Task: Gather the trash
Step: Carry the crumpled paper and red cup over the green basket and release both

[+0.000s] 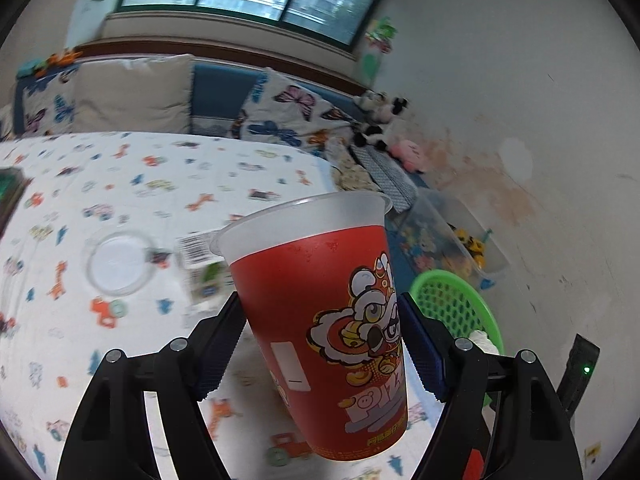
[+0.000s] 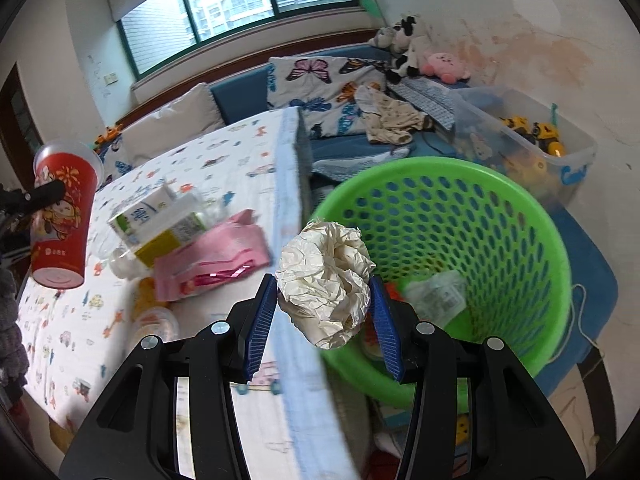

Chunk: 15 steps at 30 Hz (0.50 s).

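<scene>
Green, our basket [image 2: 448, 216] at right holds a wrapper [image 2: 438, 294]. Our right gripper [image 2: 324, 304] clenches a paper ball [image 2: 326, 280] beside its rim; our left gripper [image 1: 320, 344] grasps the red cup [image 1: 320, 316] above the bedsheet [image 1: 140, 184].

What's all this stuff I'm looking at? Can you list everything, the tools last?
cup: one, red with cartoon lion, held above the bed
paper ball: one, cream, crumpled, held beside the basket rim
basket: one, green mesh, beside the bed, some trash inside
carton: one, white and green, lying on the bed
pink wrapper: one, on the bed beside the carton
clear lid: one, flat on the bed
toy bin: one, clear plastic, by the wall
plush toys: several, by the wall
left hand-held gripper: black, clamping the cup
right hand-held gripper: black, blue pads, clamping the paper ball
</scene>
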Each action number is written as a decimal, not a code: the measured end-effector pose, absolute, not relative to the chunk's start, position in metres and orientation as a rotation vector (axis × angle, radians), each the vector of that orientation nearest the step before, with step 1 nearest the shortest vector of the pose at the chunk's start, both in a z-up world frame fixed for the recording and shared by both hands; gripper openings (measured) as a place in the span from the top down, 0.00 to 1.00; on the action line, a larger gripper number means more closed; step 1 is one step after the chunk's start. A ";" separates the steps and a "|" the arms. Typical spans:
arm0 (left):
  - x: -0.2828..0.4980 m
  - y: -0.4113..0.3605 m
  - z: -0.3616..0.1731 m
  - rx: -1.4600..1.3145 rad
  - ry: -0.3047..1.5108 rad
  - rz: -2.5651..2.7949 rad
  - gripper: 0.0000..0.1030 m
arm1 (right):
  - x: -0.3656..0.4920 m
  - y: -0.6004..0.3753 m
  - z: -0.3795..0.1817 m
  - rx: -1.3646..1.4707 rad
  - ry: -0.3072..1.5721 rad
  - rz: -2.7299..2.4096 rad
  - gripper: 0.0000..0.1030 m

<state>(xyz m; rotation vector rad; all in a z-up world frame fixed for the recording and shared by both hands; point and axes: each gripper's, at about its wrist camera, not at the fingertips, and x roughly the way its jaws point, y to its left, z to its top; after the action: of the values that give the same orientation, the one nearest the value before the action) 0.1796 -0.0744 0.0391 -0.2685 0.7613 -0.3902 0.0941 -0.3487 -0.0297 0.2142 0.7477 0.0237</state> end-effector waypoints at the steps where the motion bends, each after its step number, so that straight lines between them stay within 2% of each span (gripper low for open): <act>1: 0.181 -0.082 0.040 -0.258 0.762 -0.402 0.29 | 0.094 -0.352 -0.031 0.216 0.750 0.017 0.53; 15: 0.192 -0.175 0.051 -0.108 0.767 -0.526 0.29 | 0.095 -0.421 -0.055 0.243 0.800 -0.126 0.51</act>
<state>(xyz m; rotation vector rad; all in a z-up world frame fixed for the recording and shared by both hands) 0.1923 -0.1749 0.0514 -0.1077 0.7669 -0.5258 0.0949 -0.4210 -0.0553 0.2427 0.7996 -0.1258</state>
